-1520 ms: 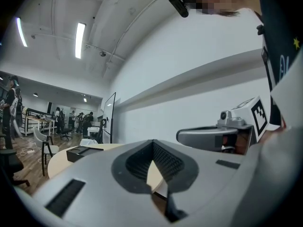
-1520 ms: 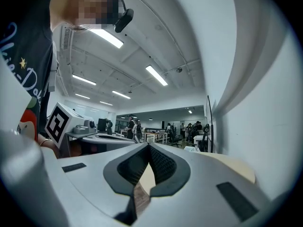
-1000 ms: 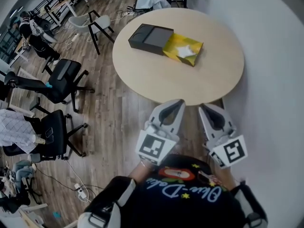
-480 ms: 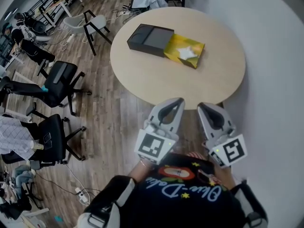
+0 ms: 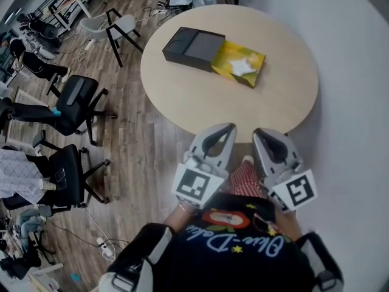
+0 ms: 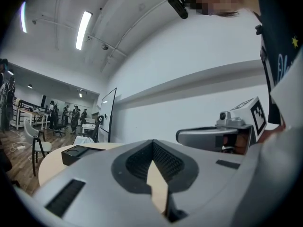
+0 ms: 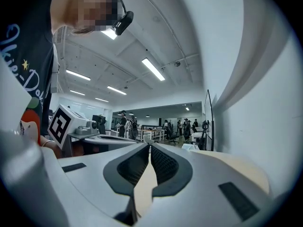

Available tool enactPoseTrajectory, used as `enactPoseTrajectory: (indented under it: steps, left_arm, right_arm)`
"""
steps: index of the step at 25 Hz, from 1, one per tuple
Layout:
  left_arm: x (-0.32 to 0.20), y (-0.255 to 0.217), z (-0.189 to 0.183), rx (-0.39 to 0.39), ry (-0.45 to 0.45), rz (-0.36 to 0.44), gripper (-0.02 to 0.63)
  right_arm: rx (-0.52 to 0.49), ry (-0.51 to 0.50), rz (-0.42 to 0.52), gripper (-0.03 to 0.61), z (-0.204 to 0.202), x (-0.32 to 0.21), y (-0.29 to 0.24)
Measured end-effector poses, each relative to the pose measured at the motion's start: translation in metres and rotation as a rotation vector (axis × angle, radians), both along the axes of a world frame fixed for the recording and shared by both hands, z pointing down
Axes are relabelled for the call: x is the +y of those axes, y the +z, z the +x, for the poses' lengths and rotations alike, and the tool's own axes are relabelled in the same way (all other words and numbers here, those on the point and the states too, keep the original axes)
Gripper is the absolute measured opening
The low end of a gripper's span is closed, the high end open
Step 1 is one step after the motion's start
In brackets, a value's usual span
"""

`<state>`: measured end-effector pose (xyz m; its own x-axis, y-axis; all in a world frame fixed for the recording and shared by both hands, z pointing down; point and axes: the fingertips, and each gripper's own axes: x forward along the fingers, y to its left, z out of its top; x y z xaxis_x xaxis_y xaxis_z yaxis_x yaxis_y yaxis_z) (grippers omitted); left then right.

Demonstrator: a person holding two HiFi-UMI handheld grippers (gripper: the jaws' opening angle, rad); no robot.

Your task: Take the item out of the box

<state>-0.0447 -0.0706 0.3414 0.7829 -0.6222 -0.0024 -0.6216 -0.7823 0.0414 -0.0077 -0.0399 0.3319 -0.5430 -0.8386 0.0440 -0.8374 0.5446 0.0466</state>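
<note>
Status: not started on the box yet, still closing in.

Left gripper (image 5: 229,129) and right gripper (image 5: 258,132) are both parked low in front of my torso, short of the table (image 5: 243,111) edge. The left gripper view shows the jaws pressed together at the tips with nothing between them, just tabletop showing past the pads. Same in the right gripper view: pads together, empty.

Box (image 5: 189,45) sits on the far side of the round table. Its black sleeve is to the left and the yellow tray (image 5: 223,58) is already slid out to the right. The white item (image 5: 244,67) lies in the tray, exposed from above (crumpled or star-shaped, can't tell what it is).

What changed over the last second: the table and box have drifted up and slightly larger in the head view. A red-patterned trouser leg (image 5: 246,178) now shows between the grippers. I read that as a step forward. Grippers haven't shifted relative to my body, and the jaws haven't moved.

What it means: this is approach only. Both tools are well apart from the box. My guess for the next step is to reach across, spread one pair of jaws and pinch the white item, with the other gripper steadying the sleeve so the box doesn't skid.
</note>
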Motion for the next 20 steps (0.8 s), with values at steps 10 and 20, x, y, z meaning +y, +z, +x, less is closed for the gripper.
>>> enactPoseTrajectory:
  steps: [10, 20]
  left_arm:
    - [-0.05, -0.005, 0.0, -0.017, -0.089, 0.016, -0.012]
    - [-0.098, -0.003, 0.027, -0.043, -0.141, 0.015, -0.012]
  right_arm:
    - [-0.01, -0.111, 0.01, -0.002, -0.001, -0.057, -0.002]
    - [-0.008, -0.169, 0.006, -0.002, 0.027, -0.109, -0.003]
